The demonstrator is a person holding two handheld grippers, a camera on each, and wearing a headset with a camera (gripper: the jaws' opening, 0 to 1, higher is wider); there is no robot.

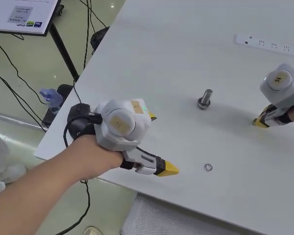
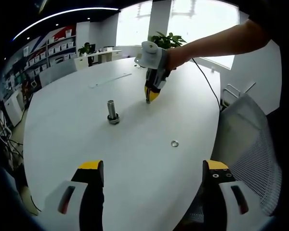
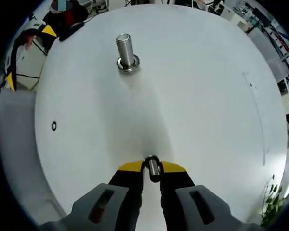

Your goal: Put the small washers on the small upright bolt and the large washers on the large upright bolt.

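Gripping 1 small bolt [image 3: 154,168]; 1 washer [image 1: 208,167] loose.

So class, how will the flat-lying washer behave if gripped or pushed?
The washer lies flat and thin on the smooth table, so jaws probably struggle to get under it. Pushed, it likely slides rather than rolls. It looks metal: stiff, not fragile.

Left gripper [image 1: 160,143]: rounded white-grey housing [image 1: 139,128], round cream cap [image 1: 119,123] with printed marking, 2 black jaws with yellow tips [image 1: 169,169]. Black cable [image 1: 90,116] exits the housing at 9 o'clock. Right gripper [image 1: 260,122]: matching housing and marked cap, yellow tips at 7 o'clock.
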